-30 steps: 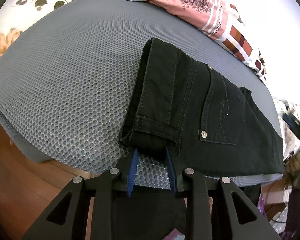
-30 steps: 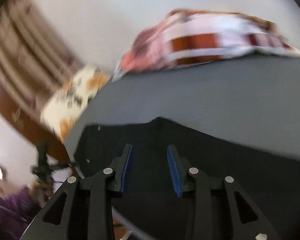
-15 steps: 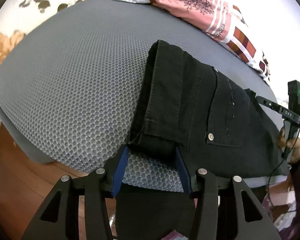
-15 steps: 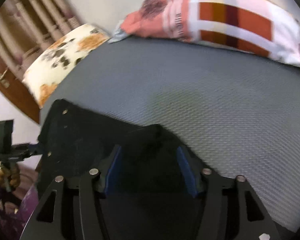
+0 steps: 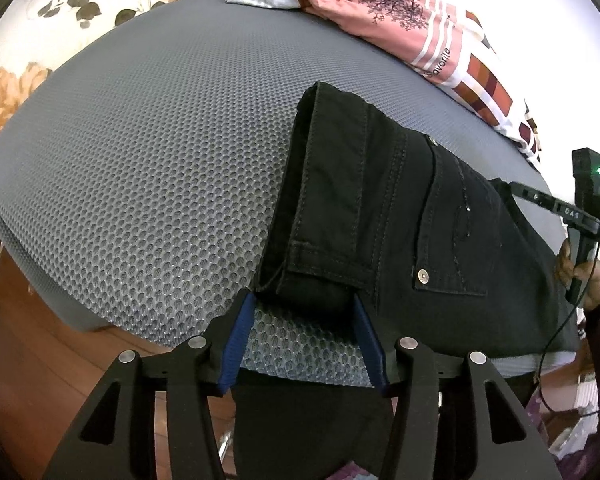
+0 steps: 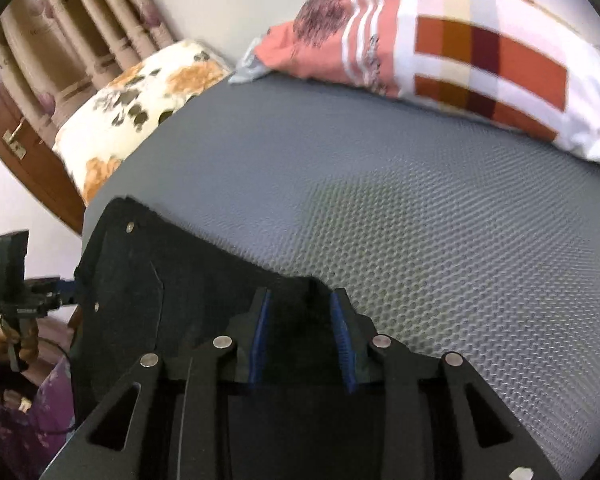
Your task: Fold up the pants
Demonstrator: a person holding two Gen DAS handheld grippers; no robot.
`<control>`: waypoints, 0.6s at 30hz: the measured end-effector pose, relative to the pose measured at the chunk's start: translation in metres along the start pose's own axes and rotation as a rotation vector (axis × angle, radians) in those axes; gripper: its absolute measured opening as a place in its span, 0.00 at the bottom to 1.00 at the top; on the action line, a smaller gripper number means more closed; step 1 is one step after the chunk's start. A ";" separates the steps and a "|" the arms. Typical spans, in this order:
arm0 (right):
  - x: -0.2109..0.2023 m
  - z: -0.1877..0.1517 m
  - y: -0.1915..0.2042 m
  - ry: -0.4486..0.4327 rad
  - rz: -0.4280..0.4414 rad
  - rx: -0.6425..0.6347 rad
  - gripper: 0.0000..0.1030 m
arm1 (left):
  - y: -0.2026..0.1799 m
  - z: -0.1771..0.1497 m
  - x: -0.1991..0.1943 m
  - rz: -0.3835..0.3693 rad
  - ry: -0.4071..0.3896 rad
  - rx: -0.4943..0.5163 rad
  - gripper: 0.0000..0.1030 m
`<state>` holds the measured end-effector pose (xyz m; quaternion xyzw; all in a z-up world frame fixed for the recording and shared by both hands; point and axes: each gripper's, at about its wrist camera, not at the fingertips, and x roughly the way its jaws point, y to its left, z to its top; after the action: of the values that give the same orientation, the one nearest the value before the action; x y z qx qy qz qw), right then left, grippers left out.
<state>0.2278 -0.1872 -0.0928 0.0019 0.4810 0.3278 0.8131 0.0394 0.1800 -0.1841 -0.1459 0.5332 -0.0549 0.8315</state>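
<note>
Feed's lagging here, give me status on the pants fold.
Left hand-held gripper opening, off the hem. Right hand-held gripper closing over black pants. Pants folded on grey mattress. Nothing in the way.

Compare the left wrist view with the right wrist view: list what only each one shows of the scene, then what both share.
Only the left wrist view: the back pocket with its rivet, the folded leg hem, and the left gripper, jaws opening, hem edge between them unpinched.

Only the right wrist view: curtains, and the right gripper closing over dark cloth.

Both: the black pants, the grey mattress, the pink printed garment, the floral pillow.
</note>
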 end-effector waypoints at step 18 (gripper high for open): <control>0.032 0.011 0.018 0.194 -0.002 -0.220 0.27 | 0.002 0.002 0.002 0.011 -0.001 -0.009 0.59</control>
<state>0.2375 -0.1526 -0.1065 -0.1193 0.5185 0.3764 0.7585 0.0417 0.1819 -0.1862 -0.1467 0.5337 -0.0477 0.8315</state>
